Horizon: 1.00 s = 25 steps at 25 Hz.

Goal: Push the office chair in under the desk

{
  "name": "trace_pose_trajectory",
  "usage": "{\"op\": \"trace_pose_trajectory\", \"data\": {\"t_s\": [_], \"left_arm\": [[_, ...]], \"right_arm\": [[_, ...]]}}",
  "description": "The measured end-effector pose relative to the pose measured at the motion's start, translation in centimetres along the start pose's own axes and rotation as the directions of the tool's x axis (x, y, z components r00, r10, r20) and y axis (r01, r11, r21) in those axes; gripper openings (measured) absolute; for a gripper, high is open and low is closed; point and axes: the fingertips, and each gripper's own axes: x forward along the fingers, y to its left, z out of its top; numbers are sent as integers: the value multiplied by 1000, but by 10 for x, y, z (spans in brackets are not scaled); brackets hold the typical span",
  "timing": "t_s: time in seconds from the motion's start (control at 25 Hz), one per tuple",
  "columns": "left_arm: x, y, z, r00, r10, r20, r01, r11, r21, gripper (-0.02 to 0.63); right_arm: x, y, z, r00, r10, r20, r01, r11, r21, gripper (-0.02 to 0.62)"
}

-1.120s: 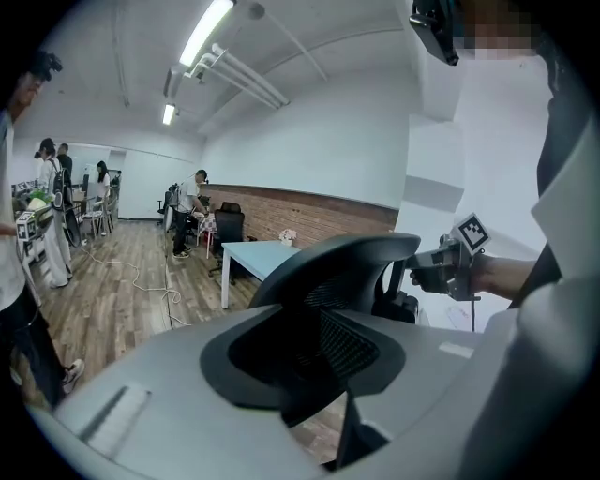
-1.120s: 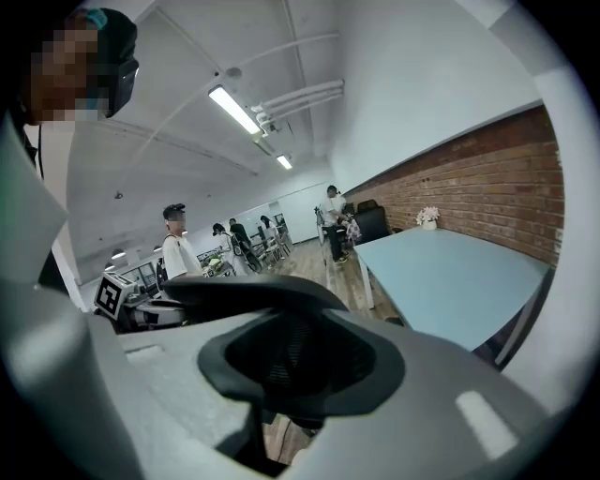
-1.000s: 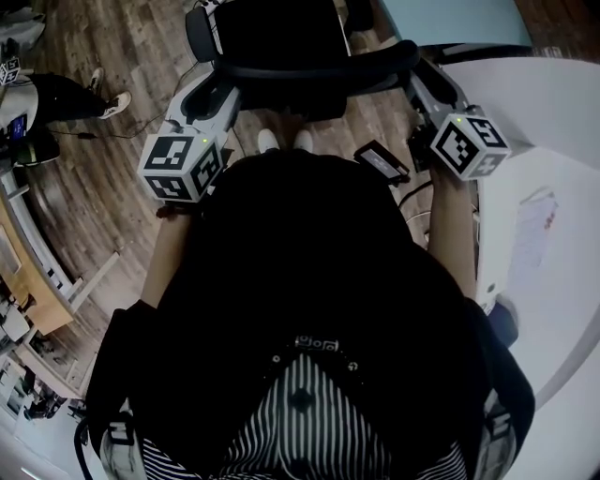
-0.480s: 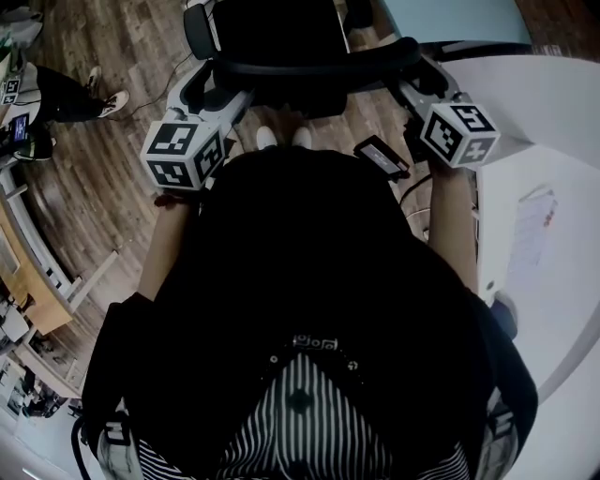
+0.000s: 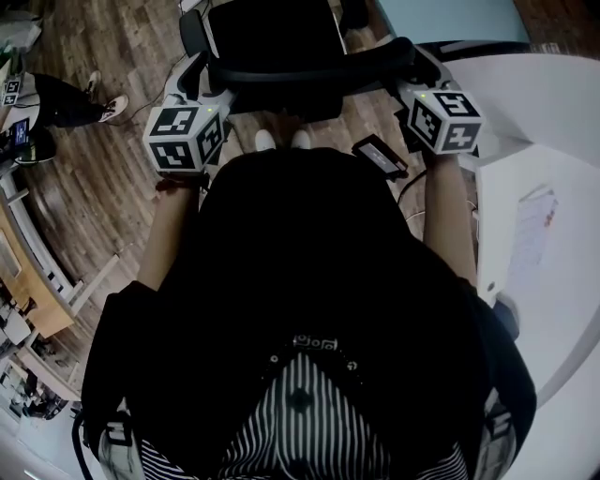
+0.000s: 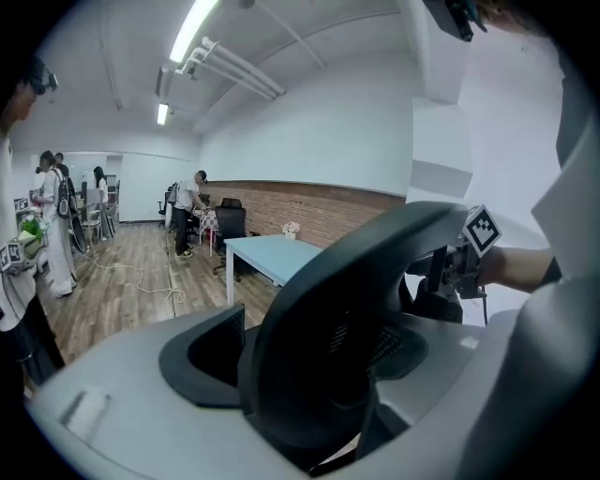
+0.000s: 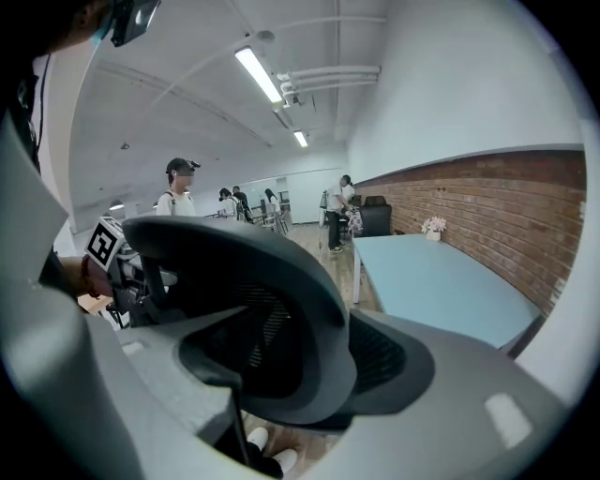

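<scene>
- One office chair (image 5: 272, 37) stands on the plank floor (image 5: 112, 206) directly ahead of the person, with its backrest toward them. In the head view the white desk (image 5: 553, 122) lies to its right, and one light-blue table (image 5: 450, 19) lies beyond.
- Two grippers are in use, each carrying one marker cube (image 5: 183, 141).
- The left gripper (image 5: 206, 86) is released. Its jaws have just been opening and stand wide apart. The left end of the backrest's curved top rim (image 5: 309, 64) passes between them, unclamped.
- The right gripper (image 5: 415, 82) is likewise released. Its jaws have just been opening and stand wide, with the right end of the same rim between them.
- Both forearms (image 5: 448, 216) reach forward, one on each side of the torso. The grippers point ahead and somewhat downward.
- Two white shoes (image 5: 281, 139) show below the backrest.
</scene>
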Motion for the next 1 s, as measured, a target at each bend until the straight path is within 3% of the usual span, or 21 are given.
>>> {"op": "trace_pose_trajectory", "data": {"t_s": [0.28, 0.44, 1.0], "left_arm": [[5, -4, 4, 999, 40, 20, -40, 999, 21, 312], [7, -6, 3, 998, 59, 12, -59, 998, 29, 307], [25, 8, 17, 994, 112, 3, -112, 993, -31, 313]], "right_arm": [[16, -13, 2, 998, 44, 33, -43, 999, -19, 298], [12, -23, -1, 999, 3, 47, -1, 999, -48, 213], [17, -29, 5, 998, -63, 29, 65, 995, -81, 195]]}}
